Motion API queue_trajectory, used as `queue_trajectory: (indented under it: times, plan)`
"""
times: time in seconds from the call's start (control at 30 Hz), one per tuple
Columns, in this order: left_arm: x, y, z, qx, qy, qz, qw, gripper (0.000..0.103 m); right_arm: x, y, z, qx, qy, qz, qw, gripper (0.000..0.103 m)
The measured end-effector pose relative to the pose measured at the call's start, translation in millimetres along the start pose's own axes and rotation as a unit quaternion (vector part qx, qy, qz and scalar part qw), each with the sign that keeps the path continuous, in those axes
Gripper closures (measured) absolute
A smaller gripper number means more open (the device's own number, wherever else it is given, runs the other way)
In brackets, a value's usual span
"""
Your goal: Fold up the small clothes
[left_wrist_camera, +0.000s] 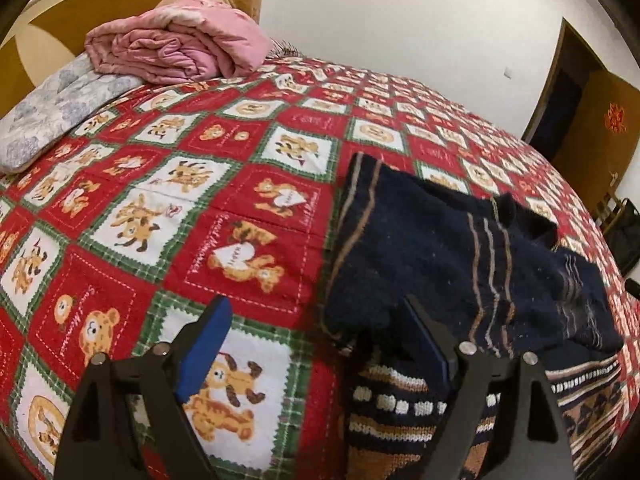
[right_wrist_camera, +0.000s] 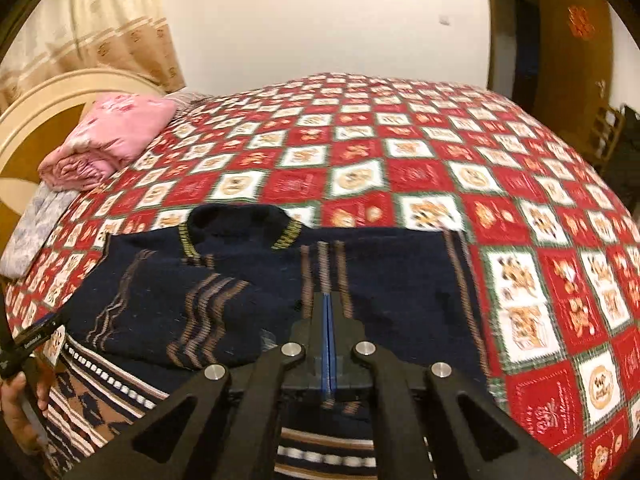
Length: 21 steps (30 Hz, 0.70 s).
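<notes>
A small dark navy knitted sweater [left_wrist_camera: 440, 248] with thin brown stripes and a patterned brown-and-white hem lies on the bed; its sleeves are folded in over the body. It also shows in the right wrist view [right_wrist_camera: 248, 280], collar at the far side. My left gripper [left_wrist_camera: 316, 320] is open, its blue pads spread wide at the sweater's left hem edge, one finger over the bedspread and one over the sweater. My right gripper [right_wrist_camera: 328, 300] is shut with its pads pressed together, just above the sweater's middle; no cloth shows between the pads.
The bed is covered by a red, white and green teddy-bear quilt [right_wrist_camera: 440, 152]. A folded pink blanket [left_wrist_camera: 176, 40] lies on a grey-patterned pillow [left_wrist_camera: 56, 112] at the headboard. A wooden door [left_wrist_camera: 592, 120] stands at the right.
</notes>
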<state>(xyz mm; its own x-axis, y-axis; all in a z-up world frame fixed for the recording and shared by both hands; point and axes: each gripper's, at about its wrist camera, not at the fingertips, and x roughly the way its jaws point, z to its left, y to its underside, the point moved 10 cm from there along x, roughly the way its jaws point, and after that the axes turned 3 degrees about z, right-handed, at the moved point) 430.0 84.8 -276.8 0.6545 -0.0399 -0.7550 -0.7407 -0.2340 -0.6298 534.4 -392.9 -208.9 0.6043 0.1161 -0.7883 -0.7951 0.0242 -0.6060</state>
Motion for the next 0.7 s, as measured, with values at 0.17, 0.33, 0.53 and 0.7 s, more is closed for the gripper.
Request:
queue_trajectory:
  times: [0.17, 0.33, 0.53, 0.7]
  plan:
    - [5, 4, -5, 0.014, -0.004, 0.012, 0.9998, 0.016, 14, 16, -29, 0.042, -0.038, 0.027, 0.998, 0.103]
    - [7, 7, -10, 0.028, -0.010, 0.015, 0.9995, 0.015, 24, 26, 20, 0.027, -0.125, 0.036, 0.991, 0.053]
    - [6, 8, -5, 0.006, 0.006, 0.014, 0.9999, 0.013, 60, 36, 52, 0.003, -0.093, 0.064, 0.994, 0.053]
    - [7, 8, 0, -0.018, 0.030, 0.015, 0.9993, 0.013, 78, 41, 43, 0.018, -0.069, 0.082, 0.994, 0.097]
